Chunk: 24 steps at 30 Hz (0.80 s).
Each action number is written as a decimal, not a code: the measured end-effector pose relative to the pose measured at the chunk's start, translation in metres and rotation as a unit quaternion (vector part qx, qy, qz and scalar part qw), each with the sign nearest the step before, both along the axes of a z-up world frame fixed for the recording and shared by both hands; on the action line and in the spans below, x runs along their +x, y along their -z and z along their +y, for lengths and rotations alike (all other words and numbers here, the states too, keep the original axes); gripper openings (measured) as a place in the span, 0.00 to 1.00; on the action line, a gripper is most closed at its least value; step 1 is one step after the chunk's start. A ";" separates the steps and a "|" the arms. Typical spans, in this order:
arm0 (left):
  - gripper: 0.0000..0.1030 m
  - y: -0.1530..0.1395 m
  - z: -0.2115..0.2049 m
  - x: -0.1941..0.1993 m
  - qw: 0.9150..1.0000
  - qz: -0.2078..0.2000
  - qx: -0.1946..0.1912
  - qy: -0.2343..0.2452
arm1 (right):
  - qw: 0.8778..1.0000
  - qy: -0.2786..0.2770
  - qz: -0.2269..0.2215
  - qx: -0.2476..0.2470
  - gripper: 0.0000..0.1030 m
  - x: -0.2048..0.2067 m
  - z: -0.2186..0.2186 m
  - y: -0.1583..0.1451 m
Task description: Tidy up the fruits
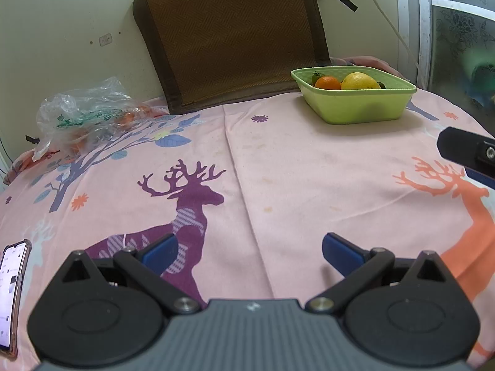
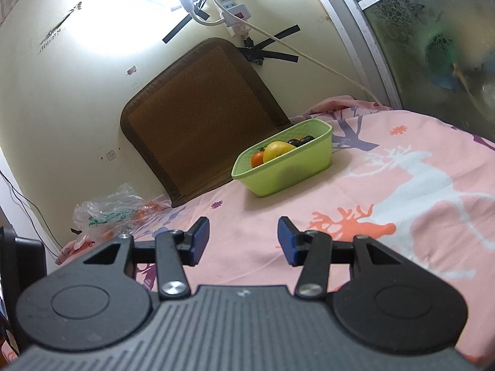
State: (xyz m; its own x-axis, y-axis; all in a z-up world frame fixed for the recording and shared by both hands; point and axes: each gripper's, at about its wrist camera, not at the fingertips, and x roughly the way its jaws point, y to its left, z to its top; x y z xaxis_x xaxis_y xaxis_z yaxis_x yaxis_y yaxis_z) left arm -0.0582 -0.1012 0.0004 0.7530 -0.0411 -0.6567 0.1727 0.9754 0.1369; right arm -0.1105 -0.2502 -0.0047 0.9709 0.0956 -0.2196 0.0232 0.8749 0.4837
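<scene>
Deer-print bedsheet (image 1: 278, 170), green fruit basket (image 1: 355, 108)

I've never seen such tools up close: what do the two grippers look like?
Both match. The left gripper and right gripper each have blue flat pads on black linkage arms with silver pivot screws, two round black discs, and a grey ribbed body bearing a small white logo. No cables or sleeves show.

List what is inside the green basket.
In the green basket: an orange, a yellow lemon-like fruit, dark round fruits. The walls hide anything beneath them.
</scene>
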 end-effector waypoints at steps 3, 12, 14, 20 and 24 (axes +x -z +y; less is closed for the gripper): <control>1.00 -0.001 -0.001 -0.001 1.000 -0.002 0.001 0.001 | 1.000 0.000 -0.001 0.001 0.50 0.000 0.000 0.000; 1.00 -0.003 -0.003 -0.004 1.000 -0.003 0.002 0.002 | 1.000 0.012 -0.002 0.011 0.51 -0.004 -0.002 0.001; 1.00 -0.003 -0.004 -0.004 1.000 -0.002 0.002 0.002 | 1.000 0.015 -0.001 0.012 0.51 -0.004 -0.002 0.001; 1.00 -0.002 -0.004 -0.004 1.000 -0.001 0.005 0.003 | 1.000 0.017 0.001 0.015 0.51 -0.005 -0.001 0.001; 1.00 -0.002 -0.005 -0.005 1.000 -0.003 0.005 0.004 | 1.000 0.017 0.001 0.016 0.51 -0.005 -0.001 0.002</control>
State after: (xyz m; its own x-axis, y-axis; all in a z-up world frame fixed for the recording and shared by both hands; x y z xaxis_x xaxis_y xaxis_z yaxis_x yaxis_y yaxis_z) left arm -0.0635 -0.1063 0.0026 0.7563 -0.0415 -0.6529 0.1803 0.9726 0.1470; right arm -0.1150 -0.2511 -0.0063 0.9732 0.0699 -0.2190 0.0536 0.8575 0.5117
